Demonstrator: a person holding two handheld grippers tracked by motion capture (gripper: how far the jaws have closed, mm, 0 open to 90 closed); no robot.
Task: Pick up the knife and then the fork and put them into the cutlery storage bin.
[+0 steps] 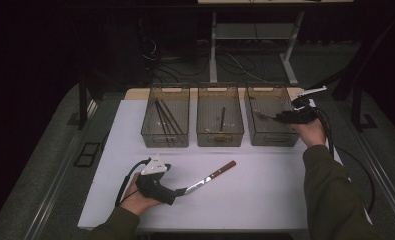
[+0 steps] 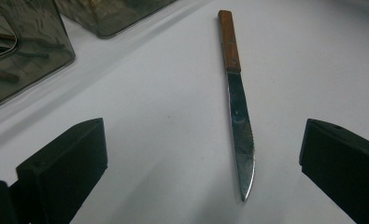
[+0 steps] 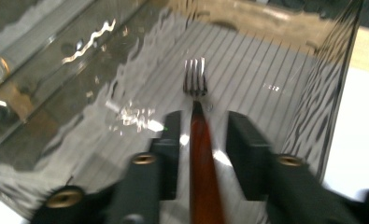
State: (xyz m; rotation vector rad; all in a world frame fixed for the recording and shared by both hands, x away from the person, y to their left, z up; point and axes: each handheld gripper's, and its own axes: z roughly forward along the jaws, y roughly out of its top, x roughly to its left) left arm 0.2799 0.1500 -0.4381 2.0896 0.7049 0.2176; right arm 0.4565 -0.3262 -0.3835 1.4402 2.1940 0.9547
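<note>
Right gripper view: right gripper (image 3: pixel 202 128) jaws parted, brown-handled metal fork (image 3: pixel 197 112) between pads, untouched, inside smoky plastic bin (image 3: pixel 313 116). Left gripper (image 2: pixel 203 154) wide open, wooden-handled steel knife (image 2: pixel 238 107) lying between fingertips.

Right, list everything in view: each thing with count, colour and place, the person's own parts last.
table: one, white top, under everything.
bins: three, clear smoky plastic, in a row at the far edge.
knife: one, brown wooden handle, steel blade, on the table near the left hand-held gripper.
fork: one, brown handle, steel tines, in the right bin.
dark utensils: several, in the left bin.
left hand-held gripper: one, black, open, blade tip between its jaws.
right hand-held gripper: one, black, jaws apart beside the fork handle.
</note>
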